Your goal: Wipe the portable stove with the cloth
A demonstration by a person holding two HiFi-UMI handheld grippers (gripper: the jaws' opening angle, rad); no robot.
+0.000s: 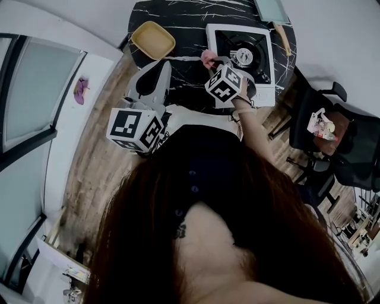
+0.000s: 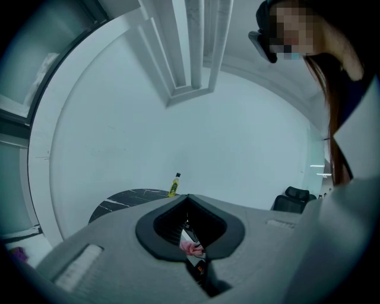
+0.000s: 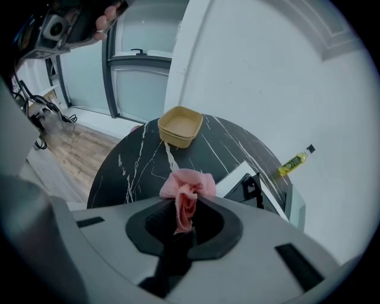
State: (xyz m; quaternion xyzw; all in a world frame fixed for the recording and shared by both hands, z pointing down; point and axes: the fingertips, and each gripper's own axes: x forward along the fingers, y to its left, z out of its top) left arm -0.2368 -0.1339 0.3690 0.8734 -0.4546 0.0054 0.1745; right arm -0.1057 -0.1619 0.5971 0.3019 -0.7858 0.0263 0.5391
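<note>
The portable stove (image 1: 268,72), a white body with a black top and a round burner, stands on the right part of the black marble table (image 1: 184,18). My right gripper (image 1: 209,60) hovers at the stove's left edge, shut on a bunched pink cloth (image 1: 207,57). In the right gripper view the cloth (image 3: 189,184) sticks up from between the jaws of the gripper (image 3: 187,200), with the stove (image 3: 236,177) just to the right. My left gripper (image 1: 164,65) is at the table's near edge, left of the stove. In its own view the left gripper (image 2: 187,197) points up at the wall, jaws together and empty.
A yellow bowl (image 1: 153,40) (image 3: 180,126) sits on the table's left side. A small yellow bottle (image 3: 294,161) (image 2: 173,185) stands at the table's far edge by the wall. Black office chairs (image 1: 332,130) stand to the right on the wooden floor.
</note>
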